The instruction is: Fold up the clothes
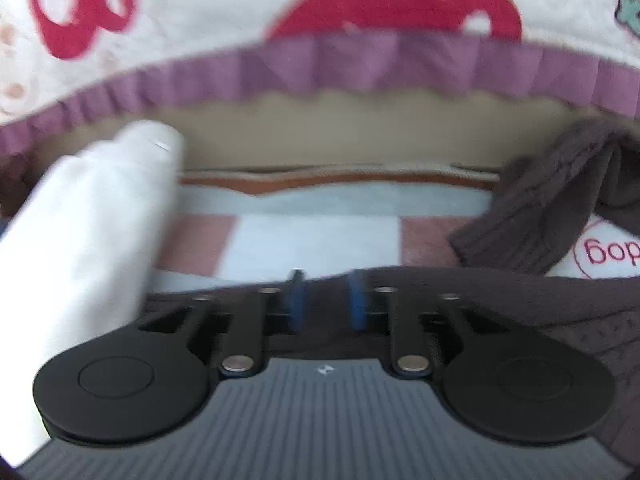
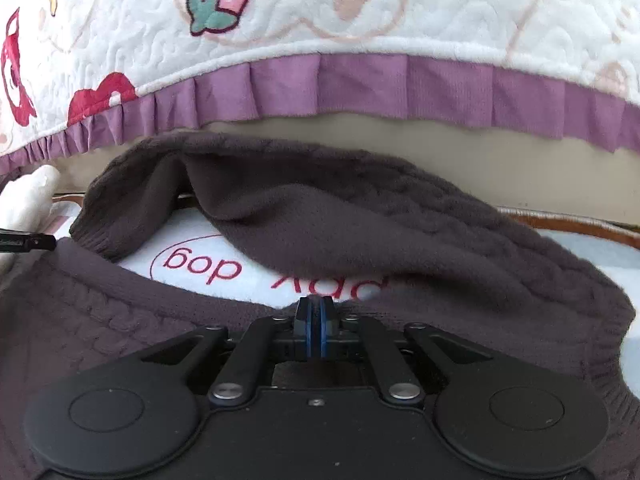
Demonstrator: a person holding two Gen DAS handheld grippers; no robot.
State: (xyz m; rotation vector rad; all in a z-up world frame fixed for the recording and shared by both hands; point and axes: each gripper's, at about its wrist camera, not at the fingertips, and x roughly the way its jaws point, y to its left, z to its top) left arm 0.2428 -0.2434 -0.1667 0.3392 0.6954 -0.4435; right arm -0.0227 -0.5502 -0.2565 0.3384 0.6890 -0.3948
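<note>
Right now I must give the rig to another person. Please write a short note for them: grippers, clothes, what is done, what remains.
Left gripper: open, at the edge of the brown knit sweater, nothing pinched.
Right gripper: shut; it sits at the sweater's hem, but whether fabric is caught I cannot tell.
Sweater lies on the printed mat, one part folded over. A white garment lies at the left.
Left to do: finish the sweater's fold, then the white garment.
</note>
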